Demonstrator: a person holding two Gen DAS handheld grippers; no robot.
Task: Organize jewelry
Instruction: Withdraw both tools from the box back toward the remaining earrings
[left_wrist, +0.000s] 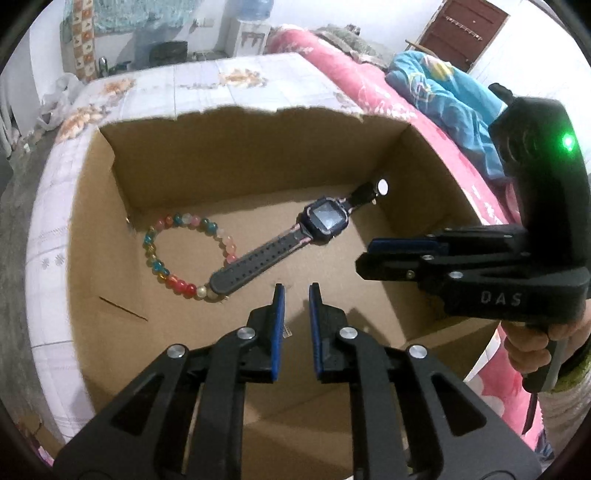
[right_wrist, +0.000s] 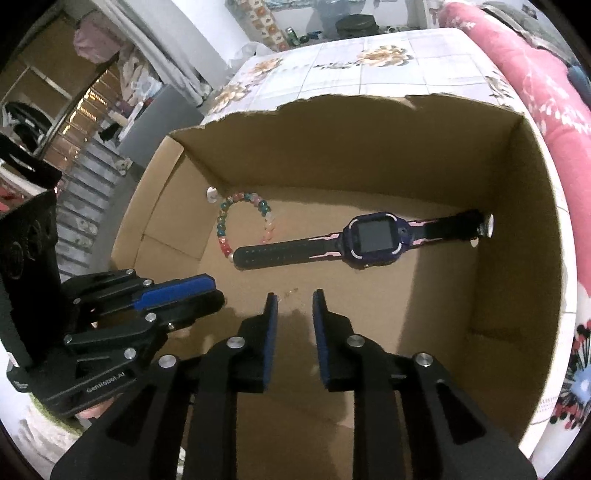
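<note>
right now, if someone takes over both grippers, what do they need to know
Left gripper: slightly open, empty, over the near floor of the cardboard box.
Right gripper: slightly open, empty, beside the left one.
Bead bracelet: on the box floor at its far left.
Watch: flat in the box, its strap end lying over the bracelet.
Done: both pieces are in the box.
Left: no other jewelry in view; perhaps separate the two.

left wrist: steep down, close | right wrist: same | shared: cardboard box (left_wrist: 229, 155) interior
</note>
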